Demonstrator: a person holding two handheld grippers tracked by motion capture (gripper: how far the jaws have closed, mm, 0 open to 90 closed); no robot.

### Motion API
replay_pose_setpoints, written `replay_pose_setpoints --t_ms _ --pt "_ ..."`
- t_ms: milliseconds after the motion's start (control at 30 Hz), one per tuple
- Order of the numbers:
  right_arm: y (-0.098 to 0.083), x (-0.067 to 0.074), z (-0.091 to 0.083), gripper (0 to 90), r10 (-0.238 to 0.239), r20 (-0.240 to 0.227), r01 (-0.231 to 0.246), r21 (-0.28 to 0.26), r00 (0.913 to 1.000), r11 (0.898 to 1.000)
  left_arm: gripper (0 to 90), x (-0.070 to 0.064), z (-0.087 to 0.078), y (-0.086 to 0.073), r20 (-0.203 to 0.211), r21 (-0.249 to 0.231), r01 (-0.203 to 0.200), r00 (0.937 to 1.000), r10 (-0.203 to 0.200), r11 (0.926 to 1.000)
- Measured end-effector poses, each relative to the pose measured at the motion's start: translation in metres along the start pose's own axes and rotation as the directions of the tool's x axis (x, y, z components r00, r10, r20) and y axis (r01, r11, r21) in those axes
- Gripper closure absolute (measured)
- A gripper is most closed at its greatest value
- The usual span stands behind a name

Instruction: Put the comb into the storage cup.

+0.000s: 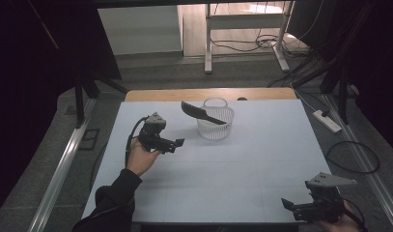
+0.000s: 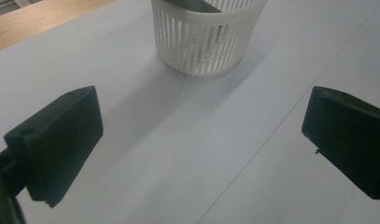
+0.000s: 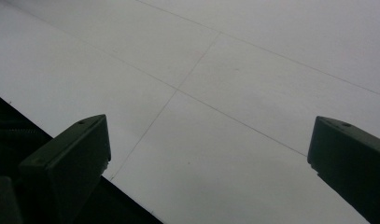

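Overall light: the room is dimly lit; the white table point(image 1: 232, 159) is the brightest surface in the high view, and the sides are lost in near-black.
Light source: a brighter patch is seen on the floor at the far top, behind the table.
Shadows: a soft, broad shadow is cast by the basket point(image 2: 206, 39) toward the lower left in the left gripper view; only faint shadows are seen in the high view.
Glare: none is seen; the table is rendered matte and bluish-grey.
Focus: the near jaws are slightly softened in both gripper views; the table seams are kept sharp.
Noise: fine grain is visible in dark areas.
Contrast: dark parts are reduced to silhouettes with little detail.
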State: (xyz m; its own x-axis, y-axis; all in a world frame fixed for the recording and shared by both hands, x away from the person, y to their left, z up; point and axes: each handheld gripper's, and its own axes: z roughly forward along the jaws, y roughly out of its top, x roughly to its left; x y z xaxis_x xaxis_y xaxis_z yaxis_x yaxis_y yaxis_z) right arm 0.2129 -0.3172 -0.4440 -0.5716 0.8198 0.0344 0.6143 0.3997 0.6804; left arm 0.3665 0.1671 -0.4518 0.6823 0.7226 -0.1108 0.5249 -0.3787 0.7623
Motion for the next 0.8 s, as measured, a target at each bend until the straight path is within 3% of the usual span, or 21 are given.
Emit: replay_pose_setpoints --t_ms 800 --pt "0.0 0.001 0.0 0.0 -0.006 0.003 0.006 0.0 1.0 1.0 0.0 -0.005 -0.024 -0.015 -0.004 -0.025 0.032 0.9995 -0.032 0.9992"
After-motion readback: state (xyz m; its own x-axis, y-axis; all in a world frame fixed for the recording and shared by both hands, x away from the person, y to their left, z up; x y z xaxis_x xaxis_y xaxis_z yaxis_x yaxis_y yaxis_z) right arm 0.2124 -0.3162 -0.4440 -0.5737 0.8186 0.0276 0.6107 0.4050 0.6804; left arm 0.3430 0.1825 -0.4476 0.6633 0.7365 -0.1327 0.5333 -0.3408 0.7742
